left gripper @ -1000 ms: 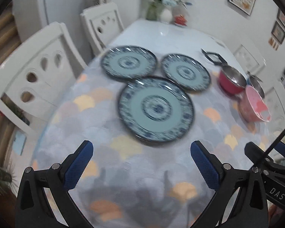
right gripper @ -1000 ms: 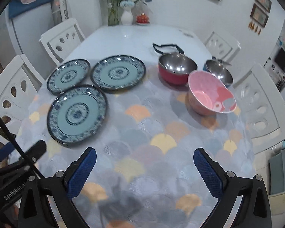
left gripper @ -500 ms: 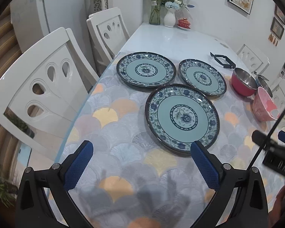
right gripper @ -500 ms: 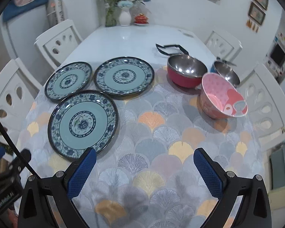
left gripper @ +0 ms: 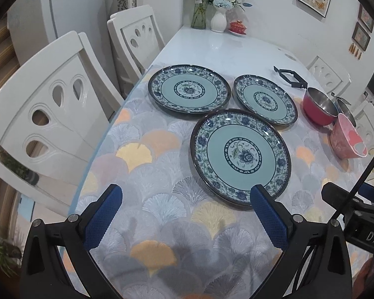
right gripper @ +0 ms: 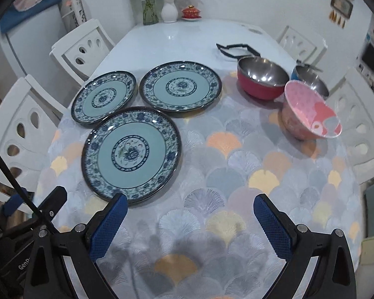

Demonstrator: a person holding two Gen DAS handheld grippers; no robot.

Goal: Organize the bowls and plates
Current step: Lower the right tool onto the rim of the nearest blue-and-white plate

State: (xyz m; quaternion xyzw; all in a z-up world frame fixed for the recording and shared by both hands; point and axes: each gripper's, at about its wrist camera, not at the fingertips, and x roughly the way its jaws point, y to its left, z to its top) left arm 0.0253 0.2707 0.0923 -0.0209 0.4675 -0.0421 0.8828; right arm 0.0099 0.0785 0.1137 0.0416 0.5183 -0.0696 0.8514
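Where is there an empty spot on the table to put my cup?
Free: the patterned cloth in front of the nearest plate and pink bowl, and the bare white tabletop before the vases. Crowded: the three plates and the bowl cluster.

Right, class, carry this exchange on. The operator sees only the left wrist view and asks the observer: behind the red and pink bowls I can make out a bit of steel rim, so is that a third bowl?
Observer: Yes. The right wrist view shows a third bowl, steel inside, beyond the pink bowl and beside the red bowl.
Operator: What colour is its outside?
Observer: Blue; a strip of it shows on the side nearest the red bowl.
Operator: And the right gripper? I only see its side.
Observer: It is open, with nothing between its pads, above the tablecloth.
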